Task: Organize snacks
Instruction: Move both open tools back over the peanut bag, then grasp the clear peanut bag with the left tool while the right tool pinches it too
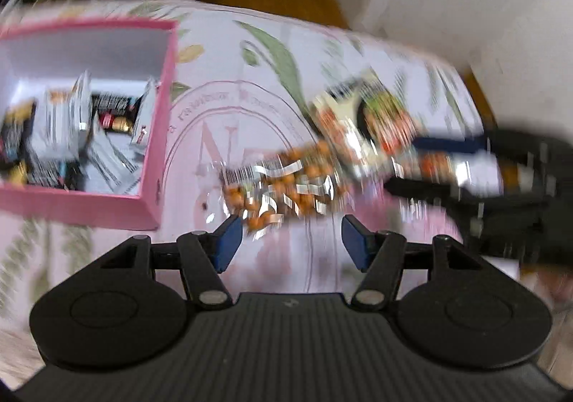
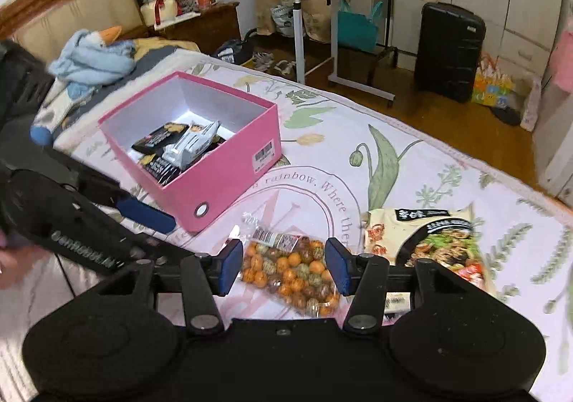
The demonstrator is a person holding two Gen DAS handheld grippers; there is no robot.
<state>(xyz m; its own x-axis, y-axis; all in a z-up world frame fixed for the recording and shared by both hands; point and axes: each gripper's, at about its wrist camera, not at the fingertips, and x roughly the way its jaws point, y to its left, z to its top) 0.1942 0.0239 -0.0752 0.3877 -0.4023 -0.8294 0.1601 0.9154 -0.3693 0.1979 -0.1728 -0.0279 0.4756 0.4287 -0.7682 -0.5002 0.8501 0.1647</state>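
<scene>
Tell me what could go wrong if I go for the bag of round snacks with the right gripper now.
1. The right gripper is open over the clear bag of round snacks; the loose, shiny film may slip from its pads or tear.
2. The noodle packet lies right beside the bag and could get dragged along.
3. The left gripper sits close to the pink box, so the two grippers might collide on the way there.

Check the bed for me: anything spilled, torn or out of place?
Nothing spilled or torn that I can see. The clear bag of round snacks and the noodle packet lie loose on the bedspread, outside the pink box.
</scene>
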